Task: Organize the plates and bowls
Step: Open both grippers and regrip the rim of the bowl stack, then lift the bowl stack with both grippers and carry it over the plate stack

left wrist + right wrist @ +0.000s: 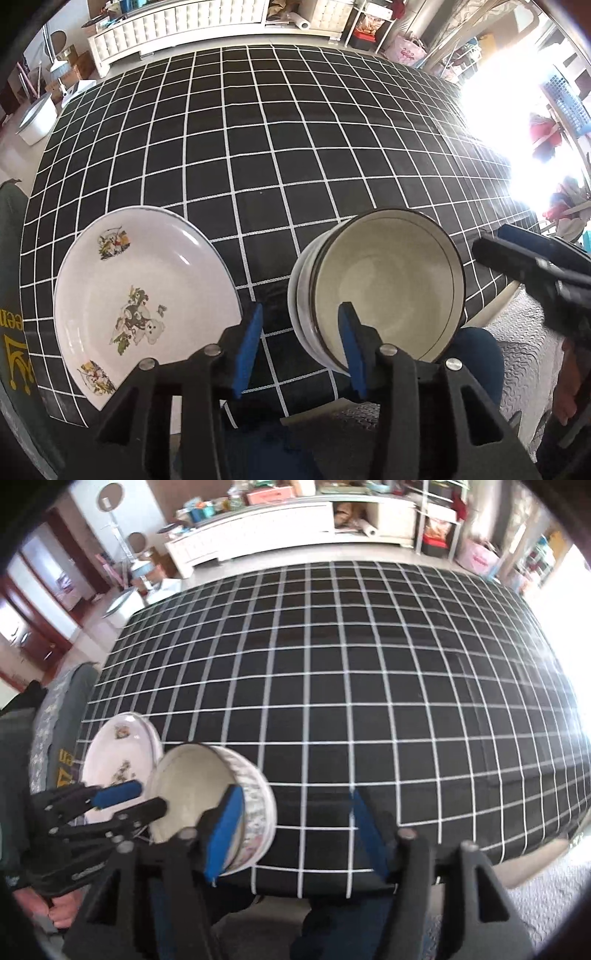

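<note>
A white plate (pixel 144 306) with cartoon prints lies near the table's front left corner. Right of it stands a stack of cream bowls (pixel 384 291) with dark rims. My left gripper (pixel 301 347) is open; its left pad hangs by the plate's right edge and its right pad in front of the bowls' left rim, neither pressing. In the right wrist view my right gripper (pixel 297 834) stands wide open. Its left pad overlaps the right rim of the bowls (pixel 192 786); its right pad is over bare cloth. The plate (pixel 118 760) and left gripper (pixel 135 801) show at the left.
A black tablecloth (pixel 280 155) with a white grid covers the table, whose front edge runs just under the dishes. The person's blue trousers (pixel 476 354) show below it. A green cushion (pixel 11 236) sits at the left, white cabinets (pixel 280 524) behind, and strong glare at the right.
</note>
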`<state>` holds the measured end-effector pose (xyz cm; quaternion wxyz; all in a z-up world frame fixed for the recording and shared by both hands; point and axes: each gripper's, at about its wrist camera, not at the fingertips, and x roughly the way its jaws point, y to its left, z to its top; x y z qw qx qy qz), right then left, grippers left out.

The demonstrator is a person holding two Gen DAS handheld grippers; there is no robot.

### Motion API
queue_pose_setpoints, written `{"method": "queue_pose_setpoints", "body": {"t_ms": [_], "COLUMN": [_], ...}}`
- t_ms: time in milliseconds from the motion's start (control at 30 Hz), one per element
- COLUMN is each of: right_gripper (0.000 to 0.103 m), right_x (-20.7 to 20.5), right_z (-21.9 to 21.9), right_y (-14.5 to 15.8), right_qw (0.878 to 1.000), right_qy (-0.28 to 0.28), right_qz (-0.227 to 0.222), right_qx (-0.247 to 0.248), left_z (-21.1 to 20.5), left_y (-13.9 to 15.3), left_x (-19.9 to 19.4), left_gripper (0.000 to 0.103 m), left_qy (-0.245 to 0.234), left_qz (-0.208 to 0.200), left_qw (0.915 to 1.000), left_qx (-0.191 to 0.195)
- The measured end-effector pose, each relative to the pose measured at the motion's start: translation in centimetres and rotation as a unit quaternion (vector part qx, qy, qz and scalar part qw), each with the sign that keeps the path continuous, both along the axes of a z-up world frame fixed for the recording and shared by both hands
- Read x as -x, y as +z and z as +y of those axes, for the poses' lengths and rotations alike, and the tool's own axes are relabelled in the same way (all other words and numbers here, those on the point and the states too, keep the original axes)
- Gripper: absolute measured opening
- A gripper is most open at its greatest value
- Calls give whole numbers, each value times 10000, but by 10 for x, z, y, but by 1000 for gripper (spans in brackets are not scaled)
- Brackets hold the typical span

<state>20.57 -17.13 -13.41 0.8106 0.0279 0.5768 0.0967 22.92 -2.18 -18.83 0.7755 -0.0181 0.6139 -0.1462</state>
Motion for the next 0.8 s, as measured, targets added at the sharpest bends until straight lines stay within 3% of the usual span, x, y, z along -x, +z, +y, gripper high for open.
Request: {"method": "queue_pose_setpoints", "body": {"t_ms": [333, 633, 800], "right_gripper": [79, 79, 88], "right_x": [-11, -16, -15], "right_z": [7, -8, -22], "right_y": [-39, -68, -80], "right_qw": [9976, 9947, 9910], "right_qy": [-110, -415, -607], "right_qz": [663, 923, 1053], "right_qx": [-191, -194, -568], "left_z": [3, -2, -3], "left_y": [-12, -35, -47], "left_x": [-4, -9, -8], "left_gripper": [45, 47, 47], "left_qy": [30, 15, -19], "left_qz": [74, 308, 366], "left_qw": [10000, 9994, 9992], "left_qx": [34, 140, 164]}}
